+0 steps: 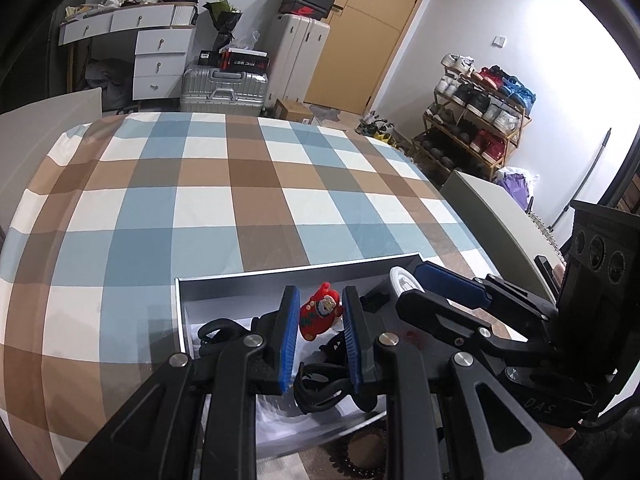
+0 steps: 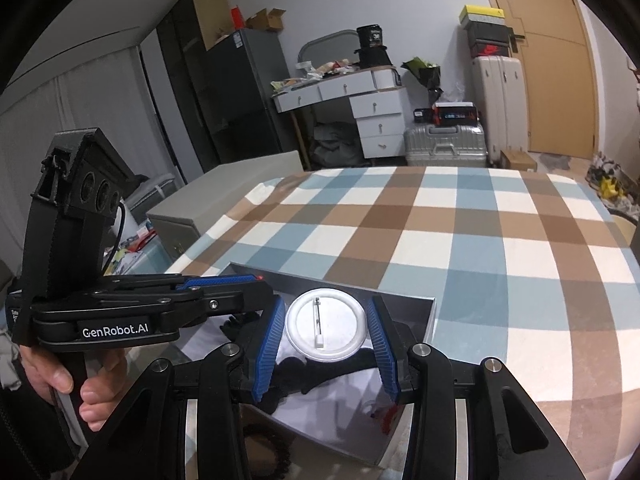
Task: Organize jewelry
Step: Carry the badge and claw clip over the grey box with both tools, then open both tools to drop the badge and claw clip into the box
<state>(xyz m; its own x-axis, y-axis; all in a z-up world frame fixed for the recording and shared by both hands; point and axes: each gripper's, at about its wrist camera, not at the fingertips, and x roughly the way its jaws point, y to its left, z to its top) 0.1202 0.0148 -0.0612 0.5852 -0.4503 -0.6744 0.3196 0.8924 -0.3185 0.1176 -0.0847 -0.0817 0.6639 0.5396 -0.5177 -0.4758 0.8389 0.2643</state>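
A grey open box [image 1: 280,274] lies on the checked bedspread. In the left wrist view my left gripper [image 1: 320,312] is closed on a red Santa charm [image 1: 322,312], held above the box over black hair ties [image 1: 320,390]. In the right wrist view my right gripper [image 2: 326,326] is closed on a white round pin badge [image 2: 326,324], its back with the pin facing the camera, above the same box [image 2: 432,312]. The right gripper [image 1: 440,284] also shows in the left wrist view with the badge edge [image 1: 402,282]. The left gripper [image 2: 224,284] shows at the left of the right wrist view.
A dark beaded bracelet [image 1: 360,456] lies on the bed in front of the box and also shows in the right wrist view [image 2: 264,448]. The checked bedspread [image 1: 240,184] stretches beyond. Suitcases [image 1: 224,88], a white dresser [image 1: 152,52] and a shoe rack [image 1: 476,120] stand by the walls.
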